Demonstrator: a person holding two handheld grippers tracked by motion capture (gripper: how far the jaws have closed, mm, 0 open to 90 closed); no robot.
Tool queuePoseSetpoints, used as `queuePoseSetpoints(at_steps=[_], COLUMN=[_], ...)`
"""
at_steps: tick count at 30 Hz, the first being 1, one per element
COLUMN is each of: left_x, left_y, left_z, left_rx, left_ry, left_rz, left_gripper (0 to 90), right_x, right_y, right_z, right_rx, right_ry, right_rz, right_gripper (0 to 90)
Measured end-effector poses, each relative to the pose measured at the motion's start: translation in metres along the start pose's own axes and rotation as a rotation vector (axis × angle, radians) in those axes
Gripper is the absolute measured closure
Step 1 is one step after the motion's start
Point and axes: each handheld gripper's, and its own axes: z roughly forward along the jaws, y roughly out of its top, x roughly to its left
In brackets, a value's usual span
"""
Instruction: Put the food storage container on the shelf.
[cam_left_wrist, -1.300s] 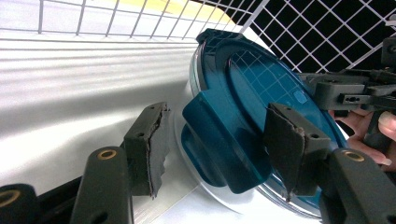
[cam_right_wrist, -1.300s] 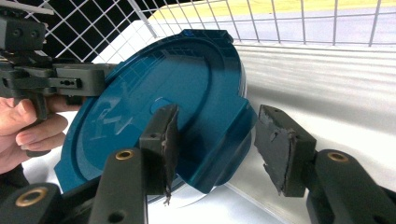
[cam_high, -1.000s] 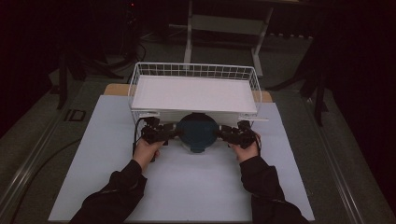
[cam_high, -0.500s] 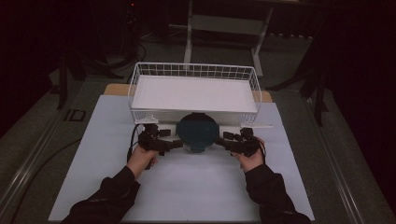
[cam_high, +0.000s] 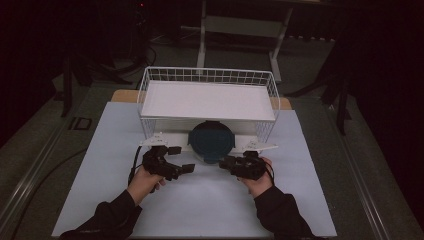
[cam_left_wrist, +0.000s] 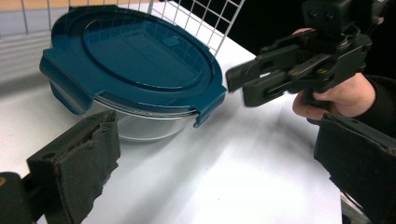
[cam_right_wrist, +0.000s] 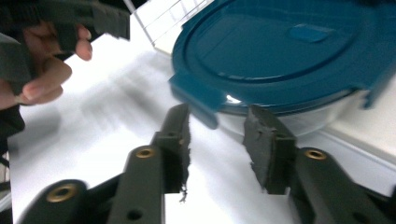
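In the high view my left tongs (cam_high: 186, 169) sit at lower centre-left of the frame and my right tongs (cam_high: 225, 161) at lower centre-right, both over the pale counter (cam_high: 100, 165), with the round container (cam_high: 211, 141) between and just above them. The container stands on the counter, its far half tucked under the front edge of the white wire basket (cam_high: 150, 80), its blue lid (cam_high: 211, 139) on top.

In the left gripper view my left tongs (cam_left_wrist: 215, 163) are spread wide, one pad at lower left, the other at lower right, nothing between them but bare counter. The container (cam_left_wrist: 140, 126) lies at upper left, clear of both pads; a lid tab juts out at its near edge, and my right tongs (cam_left_wrist: 243, 84) hang just beside it at upper right.

In the right gripper view my right tongs (cam_right_wrist: 217, 135) have just been closing. They stand part open at the bottom centre of the frame, with a blue lid tab (cam_right_wrist: 196, 100) just above the gap; the pads do not press on it.

Open counter stretches below the container to the bottom edge of the high view, and to either side of my hands. The basket's wire wall bounds the room behind.
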Motion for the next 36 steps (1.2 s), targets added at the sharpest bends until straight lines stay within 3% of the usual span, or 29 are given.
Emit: queuePoseSetpoints(at_steps=[5,6,11,16,22,28,36], left_x=[-0.012,-0.013,-0.017,-0.016,-0.013,-0.011,-0.011], left_y=[-0.006,-0.008,-0.016,-0.021,-0.026,-0.029,-0.030], left_z=[-0.005,-0.006,-0.008,-0.010,-0.011,-0.010,-0.011], left_rx=[0.018,0.017,0.015,-0.003,-0.009,-0.011,-0.026], left_ry=[0.027,0.023,0.015,0.015,0.029,0.040,0.044], left_rz=[0.046,0.049,0.037,0.025,0.027,0.023,0.033], left_gripper=[0.8,0.8,0.8,0.8,0.8,0.8,0.8], right_x=[0.005,0.004,0.013,0.016,0.013,0.013,-0.001], right_y=[-0.002,-0.003,-0.005,-0.005,0.000,0.005,0.011], right_z=[0.011,0.013,0.017,0.021,0.030,0.037,0.049], right_rx=[0.041,0.045,0.073,0.068,0.058,0.068,0.048], right_ry=[0.002,0.024,0.044,0.055,0.045,0.017,-0.036], right_rz=[-0.019,-0.010,-0.031,-0.019,-0.004,-0.027,0.002], right_gripper=[89.7,89.8,90.0,90.0,90.0,90.0,90.0])
